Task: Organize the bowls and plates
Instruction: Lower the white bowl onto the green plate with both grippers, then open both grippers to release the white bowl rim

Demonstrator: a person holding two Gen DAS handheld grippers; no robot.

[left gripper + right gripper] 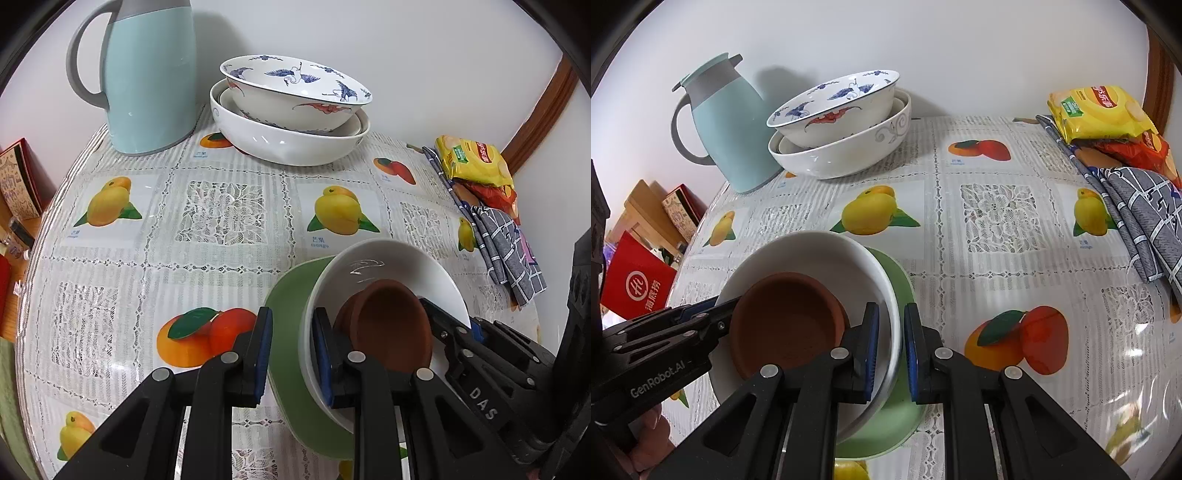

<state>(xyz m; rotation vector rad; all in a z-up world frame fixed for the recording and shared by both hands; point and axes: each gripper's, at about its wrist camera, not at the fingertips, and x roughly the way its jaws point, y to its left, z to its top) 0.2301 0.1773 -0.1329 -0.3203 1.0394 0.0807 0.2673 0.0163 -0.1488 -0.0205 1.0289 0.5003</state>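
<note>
Both grippers straddle one stack: left gripper (291, 354) clamps the rims of the green plate (291, 306) and white bowl (388, 258), while right gripper (891, 350) stands narrowly parted over that bowl's rim. Inside the bowl tilts a brown terracotta saucer (786, 317). Farther back, a crane-painted bowl (834, 110) nests in a larger white bowl (846, 155) beside a pale-blue thermos jug (727, 122).

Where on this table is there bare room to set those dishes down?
The tablecloth lies bare in the middle, between the bowl stack at the back and the held stack, white bowl on green plate. The right edge is crowded with snack packets and a cloth; the jug fills the back left.
</note>
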